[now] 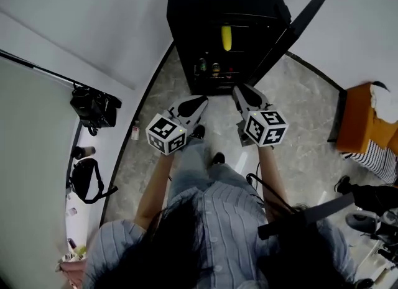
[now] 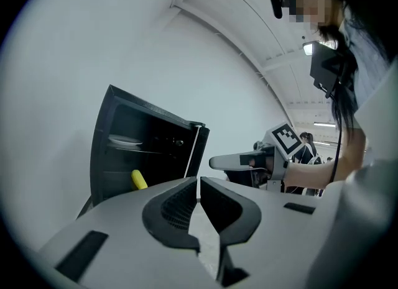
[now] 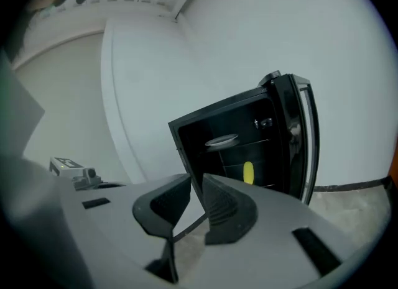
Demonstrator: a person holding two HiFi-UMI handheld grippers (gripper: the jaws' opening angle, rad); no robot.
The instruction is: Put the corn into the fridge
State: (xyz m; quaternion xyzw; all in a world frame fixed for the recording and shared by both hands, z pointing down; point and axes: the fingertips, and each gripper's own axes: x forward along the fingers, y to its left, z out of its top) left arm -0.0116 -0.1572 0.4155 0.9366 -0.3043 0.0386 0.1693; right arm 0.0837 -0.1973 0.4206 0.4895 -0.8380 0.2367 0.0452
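The black fridge point(image 1: 205, 2) stands with its door point(image 1: 292, 30) swung wide to the right. The yellow corn point(image 1: 226, 38) lies on a middle shelf inside; it also shows in the left gripper view point(image 2: 138, 179) and the right gripper view point(image 3: 248, 173). Both grippers hover in front of the fridge, apart from it, holding nothing. My left gripper point(image 1: 202, 100) has its jaws together, only a hairline slit between them point(image 2: 198, 178). My right gripper point(image 1: 239, 90) keeps a narrow empty gap between its jaws point(image 3: 197, 176).
Bottles point(image 1: 208, 67) stand on a lower fridge shelf, and a plate point(image 3: 221, 140) sits on an upper one. Black bags point(image 1: 93, 107) lie by the left wall, with a small bottle point(image 1: 135, 130) on the floor. An orange seat point(image 1: 357, 123) stands at right.
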